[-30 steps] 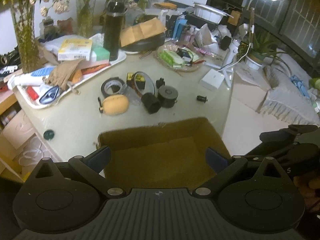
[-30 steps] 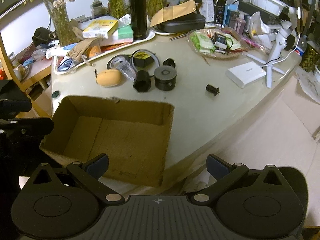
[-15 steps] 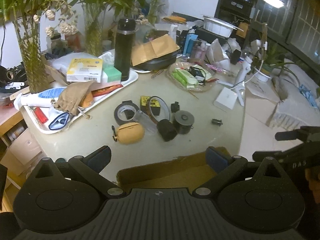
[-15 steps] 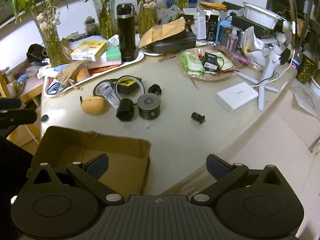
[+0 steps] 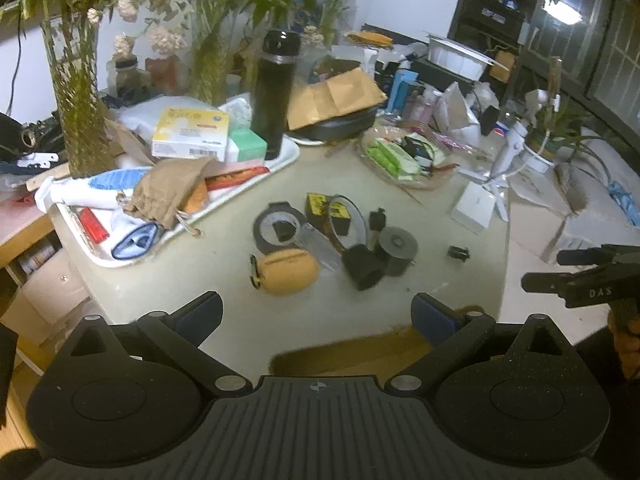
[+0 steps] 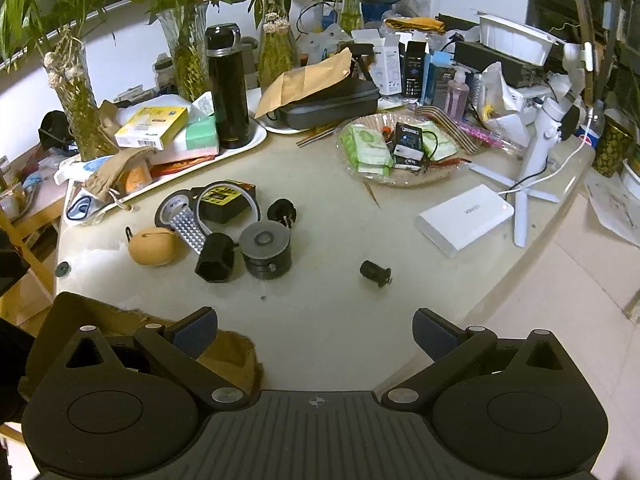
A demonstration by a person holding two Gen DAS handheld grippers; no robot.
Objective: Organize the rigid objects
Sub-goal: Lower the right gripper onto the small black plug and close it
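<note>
A cluster of small objects lies mid-table: a yellow pouch [image 5: 286,272] [image 6: 154,246], a black hex socket [image 5: 362,266] [image 6: 216,263], a grey round cylinder [image 5: 397,250] [image 6: 266,250], a tape roll [image 5: 276,230] [image 6: 176,208], a yellow-black box [image 5: 322,207] [image 6: 224,200] and a small black part [image 5: 458,253] [image 6: 375,273]. A brown cardboard box [image 5: 352,354] [image 6: 224,350] sits at the near table edge. My left gripper [image 5: 318,316] is open and empty above the box's far rim. My right gripper [image 6: 316,330] is open and empty over the table's near edge.
A white tray [image 5: 276,164] with boxes, a black flask [image 5: 274,92] and a cloth bag stands at the back left. A dish of packets [image 6: 396,152], a white box [image 6: 466,216] and a phone tripod [image 6: 536,160] are at the right. Plant vases line the back.
Both grippers have pulled back and tilted up from the cardboard box; the box has slid down to the bottom of both views and the table objects sit lower. Both stay open.
</note>
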